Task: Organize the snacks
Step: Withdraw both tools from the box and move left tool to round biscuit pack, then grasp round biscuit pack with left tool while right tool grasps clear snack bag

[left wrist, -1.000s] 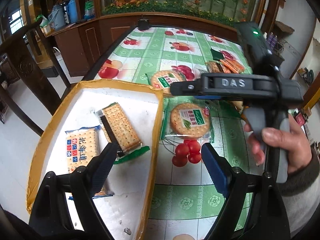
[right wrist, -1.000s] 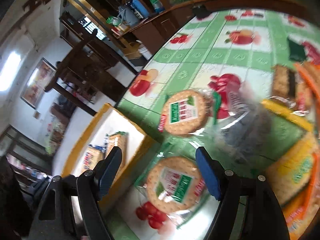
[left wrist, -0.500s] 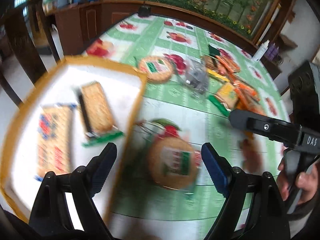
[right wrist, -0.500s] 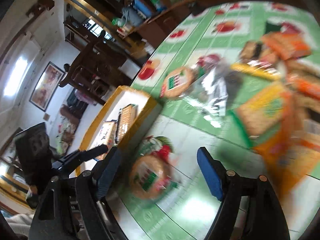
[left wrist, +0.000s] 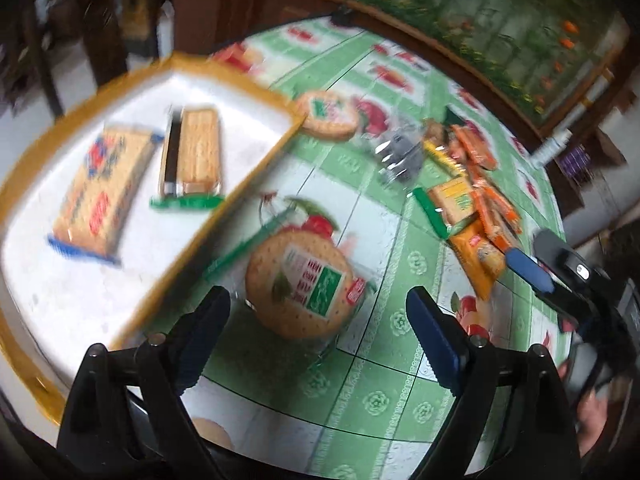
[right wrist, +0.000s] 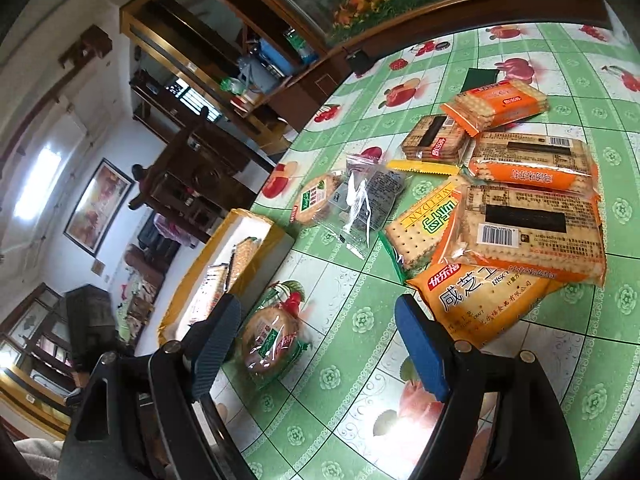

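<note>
Tablecloth: green & white checks w/ red fruit prints, small green rosettes. Tray at its edge: yellow-brown rim, white inside. In tray: tan cracker pkt w/ blue & red print, tan pkt w/ black strip & green end. Beside tray on cloth: round tan biscuit pkt, green-white-red label. Farther along cloth: orange pkts, yellow-green one, clear bag. Gripper pads blue, frames black.

Bare surface lies open between the box and the snack heap. One round cracker pack lies just beside the box wall. The box floor stays half free beside two packs.
</note>
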Demonstrator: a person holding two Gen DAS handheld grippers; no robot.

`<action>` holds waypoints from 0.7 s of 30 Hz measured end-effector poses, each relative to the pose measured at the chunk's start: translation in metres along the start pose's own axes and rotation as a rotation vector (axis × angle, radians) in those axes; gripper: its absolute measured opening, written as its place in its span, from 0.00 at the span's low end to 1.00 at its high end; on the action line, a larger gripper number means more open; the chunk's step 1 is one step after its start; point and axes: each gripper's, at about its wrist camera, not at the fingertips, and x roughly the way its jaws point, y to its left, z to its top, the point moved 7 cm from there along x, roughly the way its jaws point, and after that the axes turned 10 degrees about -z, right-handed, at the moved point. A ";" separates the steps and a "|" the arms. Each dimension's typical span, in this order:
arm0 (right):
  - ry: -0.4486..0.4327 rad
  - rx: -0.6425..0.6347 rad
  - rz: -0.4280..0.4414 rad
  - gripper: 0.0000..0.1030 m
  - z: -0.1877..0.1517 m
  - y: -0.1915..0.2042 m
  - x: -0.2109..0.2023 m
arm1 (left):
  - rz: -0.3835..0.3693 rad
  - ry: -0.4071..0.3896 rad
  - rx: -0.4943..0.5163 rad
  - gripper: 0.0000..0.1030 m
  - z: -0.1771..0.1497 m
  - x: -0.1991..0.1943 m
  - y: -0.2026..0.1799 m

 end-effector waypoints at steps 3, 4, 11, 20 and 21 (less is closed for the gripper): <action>-0.004 0.004 0.012 0.77 0.000 -0.004 -0.005 | 0.010 0.028 -0.118 0.87 0.000 0.013 0.011; -0.005 0.005 0.021 0.78 0.000 -0.006 -0.006 | 0.006 0.037 -0.146 0.87 0.000 0.016 0.013; -0.015 0.034 0.061 0.78 0.002 -0.021 -0.013 | 0.088 0.040 -0.224 0.88 0.008 0.038 0.019; -0.022 0.056 0.082 0.78 0.002 -0.032 -0.017 | 0.210 0.054 -0.138 0.92 0.019 0.059 0.011; -0.023 0.058 0.081 0.78 0.002 -0.033 -0.018 | 0.230 0.061 -0.119 0.93 0.019 0.061 0.009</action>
